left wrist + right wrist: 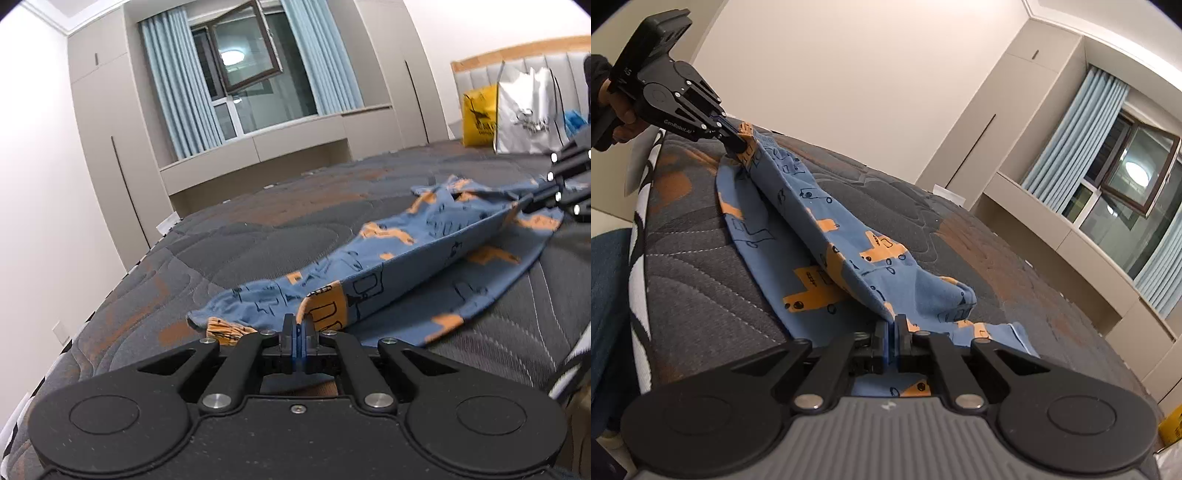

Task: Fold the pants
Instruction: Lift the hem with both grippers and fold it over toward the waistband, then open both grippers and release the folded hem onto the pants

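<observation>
Closest to you in the left wrist view, your left gripper (297, 325) has its jaws pinched tight on an orange-printed edge of the pants (406, 254), with only a thin fold of cloth caught between the pads. Your right gripper (894, 325) is clamped just as narrowly on the opposite end, so the blue pants hang between the two as a raised ridge, while the lower layer lies flat on the quilted mattress (240, 236). From the right wrist view your left hand (622, 114) sits near the mattress edge, so that end of the garment is close to the drop-off. The main risk I see is the bite: so little fabric is held that a sharp tug or pulling your hands apart could slip one corner free and collapse the fold. If you lower unevenly, the upper layer will likely land skewed over the lower one. The bunched cloth beyond the ridge could also be trapped as a wrinkle.
</observation>
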{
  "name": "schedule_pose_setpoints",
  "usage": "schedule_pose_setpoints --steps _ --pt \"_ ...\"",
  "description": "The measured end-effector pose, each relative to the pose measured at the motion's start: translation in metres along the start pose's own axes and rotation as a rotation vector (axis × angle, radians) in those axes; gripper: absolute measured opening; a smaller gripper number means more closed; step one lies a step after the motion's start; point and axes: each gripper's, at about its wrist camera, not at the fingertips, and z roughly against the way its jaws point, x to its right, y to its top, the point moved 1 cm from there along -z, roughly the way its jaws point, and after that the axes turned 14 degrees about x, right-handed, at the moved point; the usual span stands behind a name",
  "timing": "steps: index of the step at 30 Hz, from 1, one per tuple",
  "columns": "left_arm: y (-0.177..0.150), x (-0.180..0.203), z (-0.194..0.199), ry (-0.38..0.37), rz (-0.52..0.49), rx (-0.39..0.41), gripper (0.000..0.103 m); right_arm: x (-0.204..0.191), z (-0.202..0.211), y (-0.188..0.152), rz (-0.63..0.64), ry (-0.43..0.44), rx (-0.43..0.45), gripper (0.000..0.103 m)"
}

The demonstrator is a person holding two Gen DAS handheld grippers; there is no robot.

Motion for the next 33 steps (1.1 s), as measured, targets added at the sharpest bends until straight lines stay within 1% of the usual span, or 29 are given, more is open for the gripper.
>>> schedule_pose_setpoints --steps 4,6,7,9,10,11,12,13,14,15,16,17,18,19,20,21,23,25,27,30,33 --pt "-0.007 0.002 0.002 -0.006 -0.016 -0.021 0.001 -0.006 0.008 -0.005 0.022 0.033 -0.021 0.003" --pt "-0.01 0.003 0.0 -0.015 -0.017 -0.044 0.002 -0.01 0.005 -0.009 0.039 0.044 -0.047 0.003" --pt "-0.011 0.003 0.0 -0.016 -0.013 -0.049 0.003 -0.012 0.002 -0.013 0.04 0.049 -0.065 0.003" --pt "-0.012 0.004 -0.001 -0.008 0.01 -0.06 0.006 -0.015 -0.002 -0.017 0.034 0.043 -0.076 0.005" --pt "-0.012 0.004 -0.001 0.005 0.031 -0.062 0.009 -0.015 -0.004 -0.016 0.033 0.038 -0.075 0.007" --pt "-0.011 0.003 0.001 0.014 0.054 -0.063 0.018 -0.015 -0.003 -0.015 0.026 0.034 -0.072 0.014" --pt "-0.009 0.003 0.002 0.017 0.089 -0.063 0.025 -0.013 -0.003 -0.015 0.009 0.03 -0.069 0.018" --pt "-0.008 0.004 0.004 0.022 0.116 -0.062 0.041 -0.012 0.0 -0.016 -0.006 0.022 -0.069 0.03" --pt "-0.005 0.006 0.006 0.032 0.141 -0.057 0.057 -0.011 0.007 -0.018 -0.018 0.01 -0.066 0.053" --pt "-0.003 0.01 0.008 0.043 0.162 -0.045 0.064 -0.007 0.011 -0.019 -0.036 -0.012 -0.063 0.065" --pt "0.0 0.014 0.01 0.052 0.177 -0.035 0.077 -0.003 0.017 -0.019 -0.057 -0.034 -0.056 0.086" --pt "0.003 0.02 0.011 0.06 0.189 -0.025 0.084 0.003 0.024 -0.021 -0.086 -0.053 -0.048 0.099" --pt "0.007 0.027 0.011 0.068 0.2 -0.016 0.086 0.012 0.032 -0.024 -0.118 -0.071 -0.043 0.101" --pt "0.012 0.035 0.009 0.072 0.209 -0.009 0.092 0.018 0.039 -0.027 -0.144 -0.091 -0.04 0.102" --pt "0.017 0.043 0.007 0.072 0.217 0.0 0.101 0.025 0.046 -0.031 -0.174 -0.12 -0.043 0.103" --pt "0.022 0.052 0.003 0.075 0.226 0.012 0.102 0.031 0.054 -0.034 -0.194 -0.146 -0.049 0.103" --pt "0.032 0.068 -0.005 0.071 0.25 0.03 0.102 0.039 0.07 -0.043 -0.225 -0.204 -0.056 0.103" --pt "0.042 0.087 -0.016 0.046 0.282 0.045 0.102 0.048 0.084 -0.052 -0.255 -0.28 -0.063 0.103" --pt "0.056 0.11 -0.03 0.021 0.302 0.065 0.102 0.058 0.099 -0.061 -0.293 -0.329 -0.054 0.103" --pt "0.073 0.144 -0.052 -0.03 0.309 0.094 0.102 0.081 0.119 -0.074 -0.364 -0.368 -0.038 0.103" --pt "0.088 0.181 -0.072 -0.091 0.288 0.111 0.102 0.119 0.134 -0.092 -0.436 -0.426 -0.058 0.103"
